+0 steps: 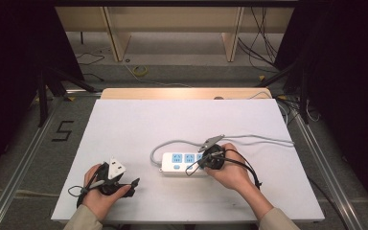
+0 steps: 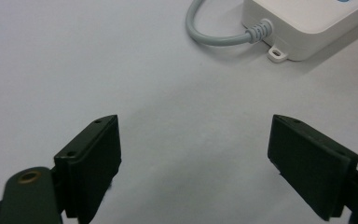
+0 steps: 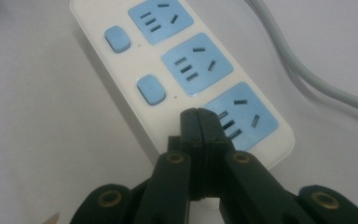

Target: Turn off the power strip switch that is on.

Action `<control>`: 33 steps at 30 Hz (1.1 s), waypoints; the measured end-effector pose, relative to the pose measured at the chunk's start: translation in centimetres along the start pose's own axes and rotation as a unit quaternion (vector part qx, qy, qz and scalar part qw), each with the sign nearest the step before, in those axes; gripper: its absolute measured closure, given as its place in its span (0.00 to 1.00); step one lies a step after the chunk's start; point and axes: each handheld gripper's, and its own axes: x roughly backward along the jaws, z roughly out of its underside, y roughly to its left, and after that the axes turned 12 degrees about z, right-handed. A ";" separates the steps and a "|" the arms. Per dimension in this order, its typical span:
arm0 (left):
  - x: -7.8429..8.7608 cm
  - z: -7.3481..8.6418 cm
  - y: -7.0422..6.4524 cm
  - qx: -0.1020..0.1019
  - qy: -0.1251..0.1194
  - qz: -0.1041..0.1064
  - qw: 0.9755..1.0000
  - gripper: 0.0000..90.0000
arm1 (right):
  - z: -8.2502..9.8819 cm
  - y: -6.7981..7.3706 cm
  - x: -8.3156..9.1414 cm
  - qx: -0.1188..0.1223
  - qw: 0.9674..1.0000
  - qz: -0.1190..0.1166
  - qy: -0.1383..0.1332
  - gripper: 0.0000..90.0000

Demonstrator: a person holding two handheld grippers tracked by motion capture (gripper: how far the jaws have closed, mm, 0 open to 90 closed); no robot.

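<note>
A white power strip [image 1: 182, 163] with three blue sockets lies on the white table, near the middle front. In the right gripper view, two blue switch buttons [image 3: 150, 89] sit beside the sockets [image 3: 196, 63]. My right gripper [image 3: 198, 114] is shut with nothing between its jaws. Its tip rests over the strip's near end, beside the third socket [image 3: 249, 122], and hides what lies under it. In the high view the right gripper [image 1: 195, 166] points left over the strip. My left gripper [image 2: 194, 122] is open and empty, low over bare table at the front left [image 1: 133, 184].
The strip's grey cable [image 1: 249, 140] loops from its left end round behind it and runs off to the right. The same cable [image 2: 214, 37] shows ahead of the left jaws. The white table top [image 1: 124, 129] ends close behind both hands.
</note>
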 end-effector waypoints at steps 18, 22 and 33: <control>0.0 0.0 0.0 0.001 0.000 0.000 1.000 0.19 | 0.1 0.2 -0.3 -0.006 1.000 -0.015 -0.009 1.00; 0.0 0.0 -0.1 0.001 -0.002 0.000 1.000 0.19 | 0.1 0.2 -0.3 -0.008 1.000 -0.016 -0.010 1.00; 0.0 0.0 0.0 0.000 0.000 0.000 1.000 0.19 | 0.3 -0.6 0.8 -0.027 0.999 -0.011 -0.029 0.98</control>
